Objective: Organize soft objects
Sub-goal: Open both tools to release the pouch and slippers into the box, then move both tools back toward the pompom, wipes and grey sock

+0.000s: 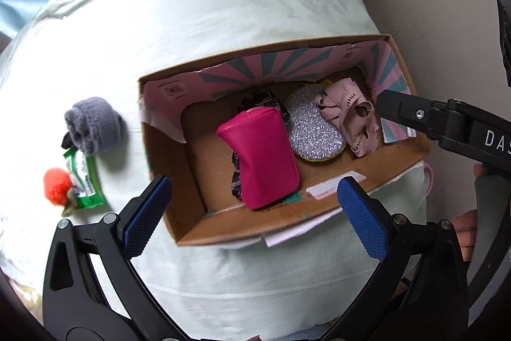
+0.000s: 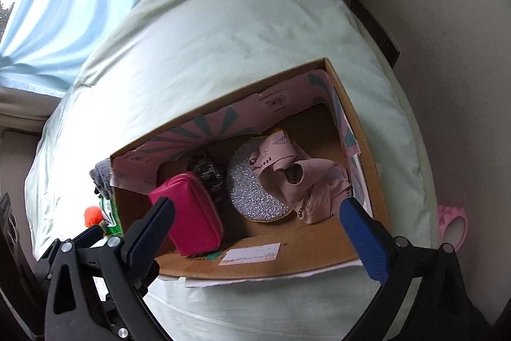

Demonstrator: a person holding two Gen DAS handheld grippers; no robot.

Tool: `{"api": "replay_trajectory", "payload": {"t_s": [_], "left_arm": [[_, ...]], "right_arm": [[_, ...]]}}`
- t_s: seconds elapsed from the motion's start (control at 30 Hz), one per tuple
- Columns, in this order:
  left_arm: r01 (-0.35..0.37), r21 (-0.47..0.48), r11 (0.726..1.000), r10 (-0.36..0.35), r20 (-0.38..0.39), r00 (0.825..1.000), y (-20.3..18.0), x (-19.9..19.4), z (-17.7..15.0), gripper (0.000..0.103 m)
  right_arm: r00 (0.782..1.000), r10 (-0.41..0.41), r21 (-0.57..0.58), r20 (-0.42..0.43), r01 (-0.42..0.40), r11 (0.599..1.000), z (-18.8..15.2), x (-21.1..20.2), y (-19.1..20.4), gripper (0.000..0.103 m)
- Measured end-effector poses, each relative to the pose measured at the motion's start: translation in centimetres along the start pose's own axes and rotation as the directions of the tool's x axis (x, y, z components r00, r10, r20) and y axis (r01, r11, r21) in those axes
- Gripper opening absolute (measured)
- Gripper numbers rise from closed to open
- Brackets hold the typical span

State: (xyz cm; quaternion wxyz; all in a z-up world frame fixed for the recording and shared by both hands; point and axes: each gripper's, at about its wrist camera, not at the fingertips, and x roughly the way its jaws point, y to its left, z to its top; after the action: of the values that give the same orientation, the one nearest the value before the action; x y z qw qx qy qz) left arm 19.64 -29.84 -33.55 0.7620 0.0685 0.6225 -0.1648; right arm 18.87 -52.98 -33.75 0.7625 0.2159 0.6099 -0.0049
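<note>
An open cardboard box point(image 1: 319, 206) point(image 2: 287, 264) lies on a pale green bed cover. Inside lie a magenta pouch point(image 1: 265, 155) point(image 2: 191, 216), a silver glitter disc point(image 1: 314, 130) point(image 2: 255, 190), a crumpled pale pink cloth point(image 1: 351, 117) point(image 2: 306, 181) and a dark patterned item point(image 1: 262, 99) point(image 2: 207, 168). My left gripper point(image 1: 255, 213) stands open above the box's near wall, nothing between its fingers. My right gripper point(image 2: 260, 235) is open over the box, empty; one of its black fingers point(image 1: 405, 114) shows by the pink cloth in the left wrist view.
Left of the box on the cover lie a grey plush piece point(image 1: 92, 123) point(image 2: 100, 178), a green wrapped packet point(image 1: 84, 181) point(image 2: 110, 213) and an orange pompom point(image 1: 57, 186) point(image 2: 92, 214). A pink object point(image 2: 453, 222) sits off the bed's right side. Blue curtains point(image 2: 64, 5) hang beyond.
</note>
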Motion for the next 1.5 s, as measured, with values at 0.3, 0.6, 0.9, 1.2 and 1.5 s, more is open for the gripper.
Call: {"api": "replay_trajectory", "payload": {"t_s": [0.3, 0.6, 0.9, 1.2, 1.5], "left_arm": [[0.036, -0.015, 0.999, -0.034, 0.086, 0.996, 1.3, -6.3, -2.0, 0.103], [0.043, -0.063, 0.997, -0.031, 0.185, 0.982, 5.2, -12.8, -5.0, 0.103], [0.035, -0.146, 0.989, 0.012, 0.314, 0.949, 12.3, -19.9, -8.6, 0.103], [-0.012, -0.218, 0.976, 0.1, 0.398, 0.912, 20.9, -24.8, -12.4, 0.103], [-0.018, -0.275, 0.961, 0.131, 0.399, 0.908, 29.3, -25.3, -15.3, 0.103]], "right_arm": [[0.998, -0.004, -0.065, 0.063, 0.009, 0.998, -2.3, -5.1, 3.3, 0.102], [0.984, 0.003, -0.185, 0.18, 0.031, 0.982, -5.5, -11.2, 9.2, 0.102], [0.958, 0.035, -0.273, 0.285, 0.047, 0.961, -9.0, -16.1, 16.6, 0.103], [0.934, 0.074, -0.35, 0.349, 0.057, 0.935, -12.6, -17.1, 24.4, 0.103], [0.921, 0.077, -0.366, 0.381, 0.073, 0.928, -15.3, -15.3, 30.4, 0.103]]}}
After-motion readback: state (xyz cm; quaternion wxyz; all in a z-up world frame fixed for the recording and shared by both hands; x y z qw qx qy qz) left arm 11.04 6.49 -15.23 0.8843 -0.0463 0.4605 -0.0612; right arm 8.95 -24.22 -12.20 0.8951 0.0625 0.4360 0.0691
